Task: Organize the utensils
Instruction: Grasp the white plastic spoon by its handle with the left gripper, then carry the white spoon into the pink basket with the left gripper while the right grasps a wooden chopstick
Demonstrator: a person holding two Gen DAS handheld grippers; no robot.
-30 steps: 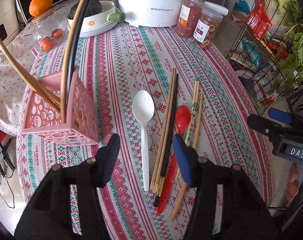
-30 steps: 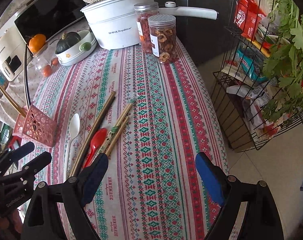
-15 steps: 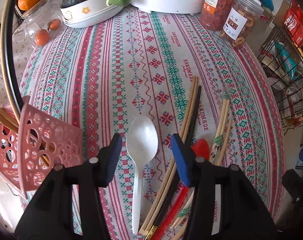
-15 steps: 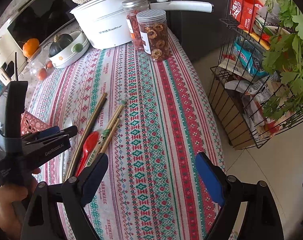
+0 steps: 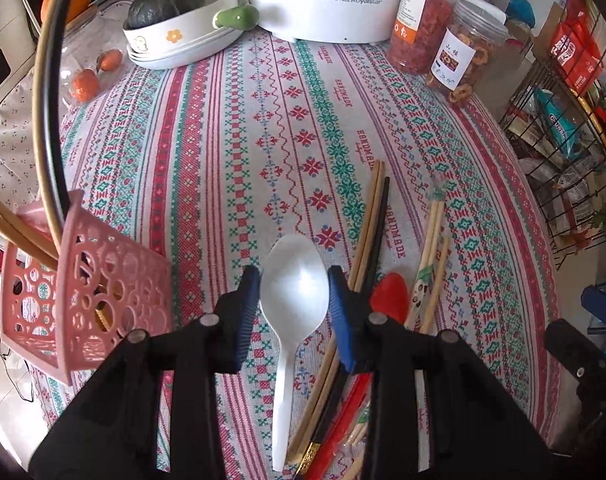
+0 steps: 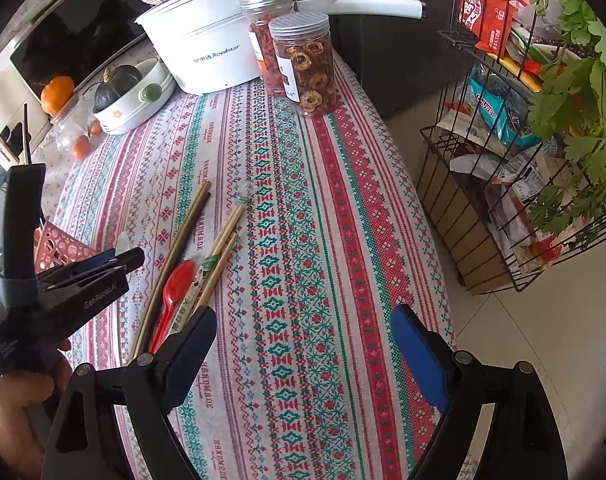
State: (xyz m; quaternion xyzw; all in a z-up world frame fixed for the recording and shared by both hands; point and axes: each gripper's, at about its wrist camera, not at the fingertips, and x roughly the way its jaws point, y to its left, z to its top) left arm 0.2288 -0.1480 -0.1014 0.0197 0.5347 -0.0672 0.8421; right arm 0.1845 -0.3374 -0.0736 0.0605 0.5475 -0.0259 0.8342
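Tablecloth (image 5: 287,128) – white spoon (image 5: 293,296) lengthwise, bowl far-pointing

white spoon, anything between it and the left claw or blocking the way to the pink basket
Nothing visible. The left claw is closing around the white spoon bowl with no other utensil between its pads. The tablecloth between spoon and pink basket is bare; the chopsticks lie on the far side.

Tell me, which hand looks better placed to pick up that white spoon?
Left. The left gripper already straddles the white spoon, its jaws closing on the bowl. The right gripper hangs open over bare tablecloth.
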